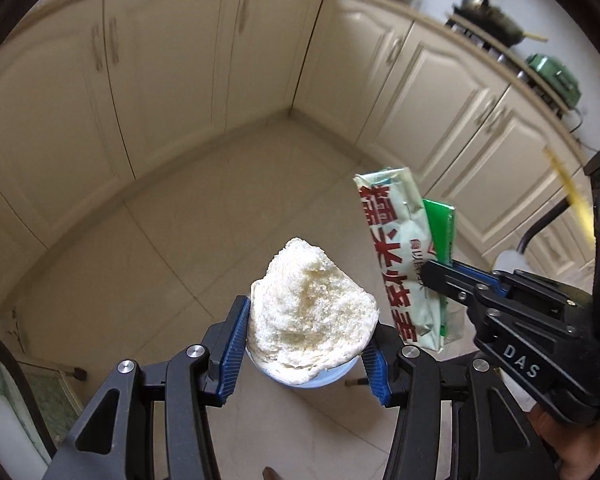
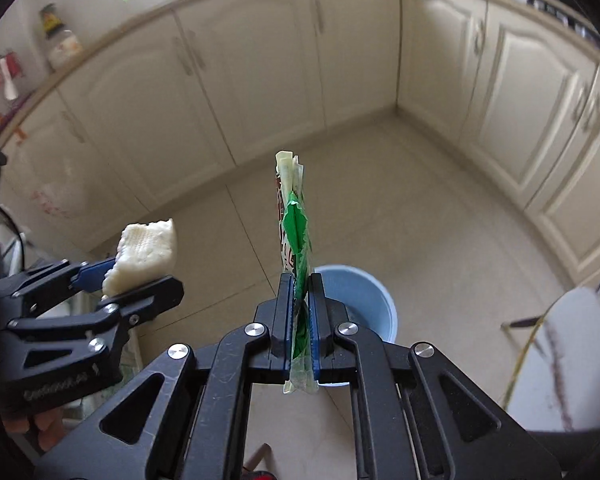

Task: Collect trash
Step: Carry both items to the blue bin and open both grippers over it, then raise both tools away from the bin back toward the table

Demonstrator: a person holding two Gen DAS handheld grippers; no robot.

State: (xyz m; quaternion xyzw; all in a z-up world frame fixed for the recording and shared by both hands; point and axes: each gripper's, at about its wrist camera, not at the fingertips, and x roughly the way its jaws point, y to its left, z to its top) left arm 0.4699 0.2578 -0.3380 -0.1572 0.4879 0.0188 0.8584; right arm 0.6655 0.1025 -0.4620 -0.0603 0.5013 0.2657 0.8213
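Note:
My left gripper (image 1: 306, 330) is shut on a crumpled white paper towel (image 1: 310, 316), held in the air above a light blue bin (image 1: 332, 376) on the floor. My right gripper (image 2: 300, 308) is shut on a flat snack wrapper (image 2: 294, 216), pale green with red characters and a bright green piece behind it. In the left wrist view the right gripper (image 1: 440, 276) holds the wrapper (image 1: 400, 256) upright just right of the towel. In the right wrist view the left gripper (image 2: 136, 280) and the paper towel (image 2: 146, 252) sit at the left, and the blue bin (image 2: 360, 304) lies below, just right of my fingers.
Cream kitchen cabinets (image 1: 172, 80) wrap the corner on a beige tiled floor (image 1: 220, 208). A stove with a wok (image 1: 492, 20) and a green appliance (image 1: 556, 76) stand on the right counter. A white mop-like object (image 2: 572, 356) leans at the right.

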